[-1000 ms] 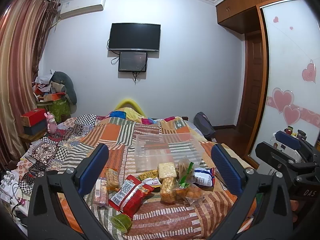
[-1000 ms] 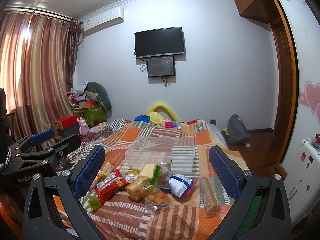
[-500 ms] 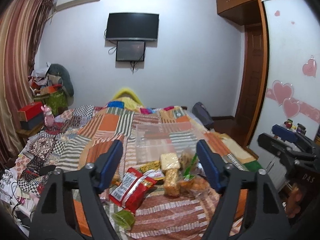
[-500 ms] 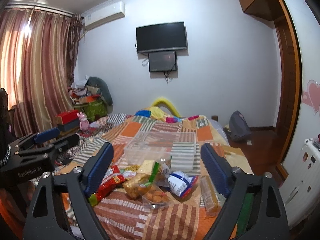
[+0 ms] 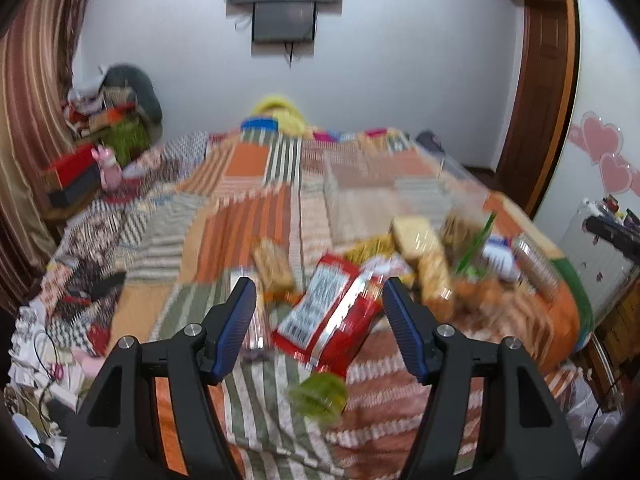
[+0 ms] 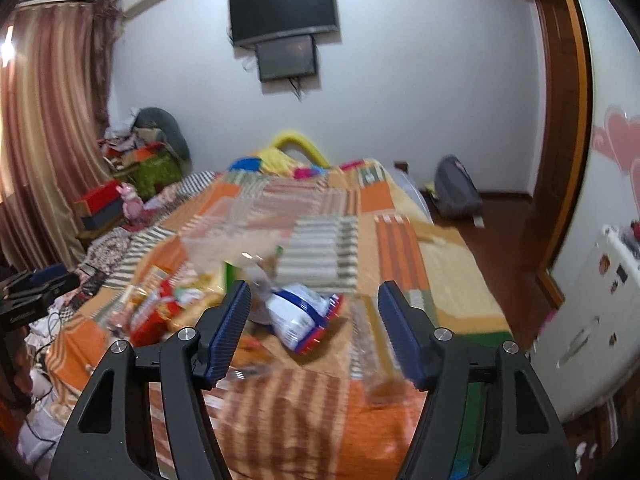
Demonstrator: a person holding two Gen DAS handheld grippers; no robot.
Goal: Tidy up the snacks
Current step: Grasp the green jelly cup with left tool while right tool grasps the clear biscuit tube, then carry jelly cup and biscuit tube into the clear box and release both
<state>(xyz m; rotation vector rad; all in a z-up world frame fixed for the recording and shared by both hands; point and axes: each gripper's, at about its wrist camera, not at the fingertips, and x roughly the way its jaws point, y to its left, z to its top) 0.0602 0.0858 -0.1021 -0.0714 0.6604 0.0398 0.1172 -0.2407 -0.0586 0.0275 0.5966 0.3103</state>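
Note:
Several snack packs lie heaped on a striped patchwork bedspread point(image 5: 248, 216). My left gripper point(image 5: 318, 330) is open and empty, its jaws either side of a red snack bag point(image 5: 332, 314); a green jelly cup point(image 5: 318, 394) lies just below it. A clear plastic bin point(image 5: 384, 196) stands behind the heap. My right gripper point(image 6: 314, 332) is open and empty above a blue-and-white snack bag point(image 6: 302, 314). The clear bin point(image 6: 240, 232) shows behind it, and a long clear biscuit pack point(image 6: 374, 356) lies to the right. Both views are motion-blurred.
The bed's right edge drops to a wooden floor point(image 6: 504, 248) with a grey bag point(image 6: 456, 188). A white cabinet point(image 6: 600, 320) stands at the right. Clutter, cables and a red box point(image 5: 72, 168) sit left of the bed. A TV point(image 6: 282, 10) hangs on the far wall.
Both grippers have dropped forward toward the snack heap and their jaws have narrowed. The left now frames the red bag, the right the blue-and-white bag.

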